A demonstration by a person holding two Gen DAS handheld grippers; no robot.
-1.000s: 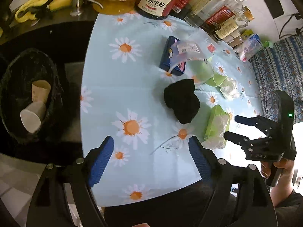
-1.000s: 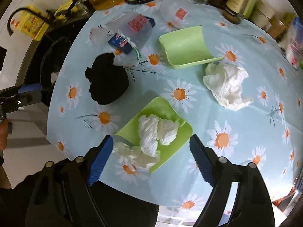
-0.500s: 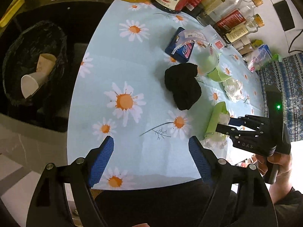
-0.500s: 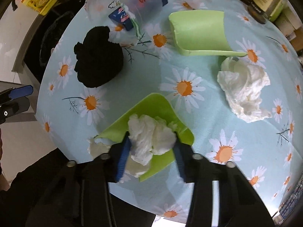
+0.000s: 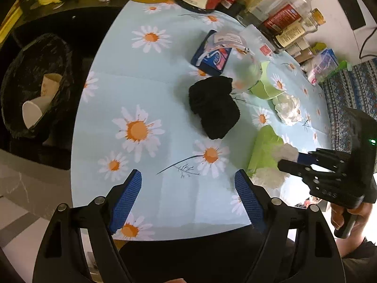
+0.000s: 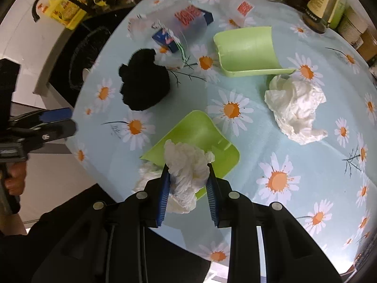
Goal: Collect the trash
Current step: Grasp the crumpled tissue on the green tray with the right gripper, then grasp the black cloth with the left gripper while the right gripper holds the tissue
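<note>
White tissue wad pinched by right gripper above green tray; left gripper spread, holding nothing.

The right gripper, wide open a second ago, has closed on the crumpled tissue at the green tray's near end, by the table's near edge. The left gripper drifted nearer the bin-side edge.
</note>
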